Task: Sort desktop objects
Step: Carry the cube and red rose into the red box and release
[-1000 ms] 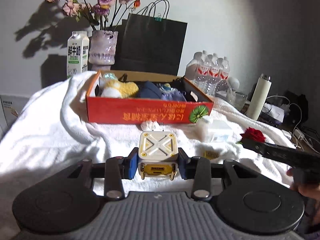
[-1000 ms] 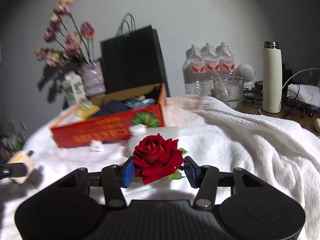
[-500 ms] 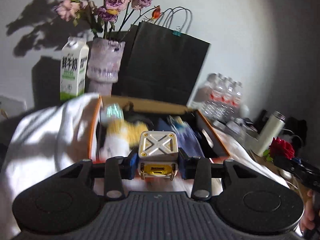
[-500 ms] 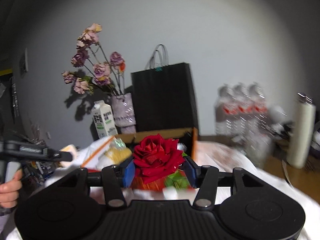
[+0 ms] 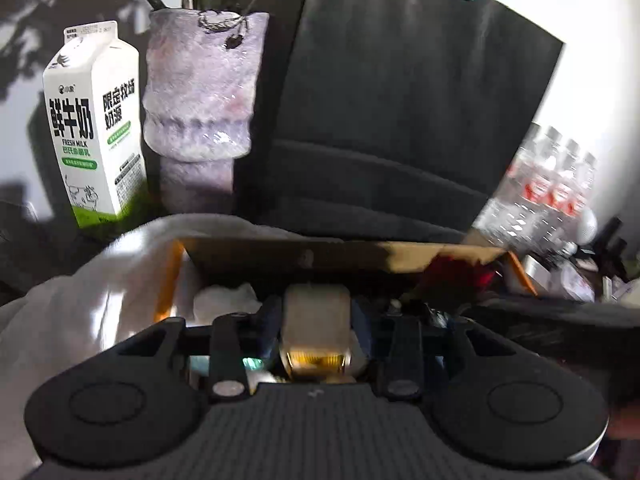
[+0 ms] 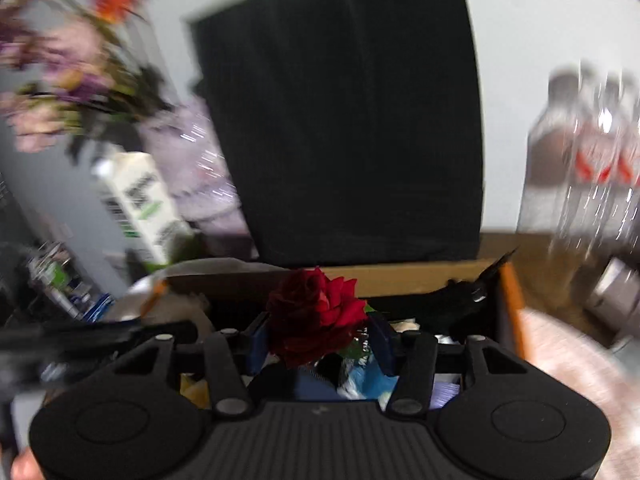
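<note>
A white cube with a yellow front sits between the pads of my left gripper, whose jaws are opening. The cube looks blurred and lower than the pads, loose between them, over the left half of the orange cardboard box. Several items fill the box. My right gripper is shut on a red rose and holds it over the same box. The left wrist view shows the rose at the box's right. The left gripper's body is a dark blur at the left of the right wrist view.
Behind the box stand a milk carton, a purple glass vase with dried flowers and a black paper bag. Water bottles are at the back right. A white blanket covers the table around the box.
Both grippers have swept forward from the blanket to over the box. The cube now sits lower and smaller between the left pads. The rose stays gripped.
</note>
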Demonstrator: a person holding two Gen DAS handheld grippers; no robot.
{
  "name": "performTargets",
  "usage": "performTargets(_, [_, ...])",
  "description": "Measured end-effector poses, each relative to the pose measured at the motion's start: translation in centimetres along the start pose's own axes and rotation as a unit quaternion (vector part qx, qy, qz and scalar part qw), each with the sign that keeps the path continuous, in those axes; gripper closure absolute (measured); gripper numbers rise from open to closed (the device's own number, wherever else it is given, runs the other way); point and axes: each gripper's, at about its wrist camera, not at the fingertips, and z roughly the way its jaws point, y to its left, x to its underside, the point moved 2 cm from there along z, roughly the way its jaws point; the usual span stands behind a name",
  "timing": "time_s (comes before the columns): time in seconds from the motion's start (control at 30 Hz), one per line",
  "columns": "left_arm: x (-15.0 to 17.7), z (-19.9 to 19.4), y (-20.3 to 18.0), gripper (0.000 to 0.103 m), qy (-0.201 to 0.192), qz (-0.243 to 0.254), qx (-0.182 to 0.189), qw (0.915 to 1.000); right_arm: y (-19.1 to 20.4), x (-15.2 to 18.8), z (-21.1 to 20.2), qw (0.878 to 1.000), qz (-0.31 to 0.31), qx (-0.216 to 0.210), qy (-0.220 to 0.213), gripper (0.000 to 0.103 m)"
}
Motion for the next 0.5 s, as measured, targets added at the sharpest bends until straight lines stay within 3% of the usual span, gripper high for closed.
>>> performTargets(0.17, [0.1, -1.4, 0.8, 0.042, -0.021, -0.004, 0.009, 0.9997, -0.1, 0.9, 3.5, 0.999, 0.025, 0.019, 0.031, 0.047])
performTargets(0.3, [0.3, -3.6, 0.7, 0.033, -0.035, 0.018, -0.02, 0.999, -0.1, 0.9, 0.7, 1.0, 0.006, 0.029, 0.003, 0.037])
performTargets(0.5, [1.8, -7.6, 0.0, 0.024, -0.02, 0.025, -0.051, 0.9982, -0.5, 1.2, -5.5, 0.999, -0.002, 0.04, -0.018, 0.034])
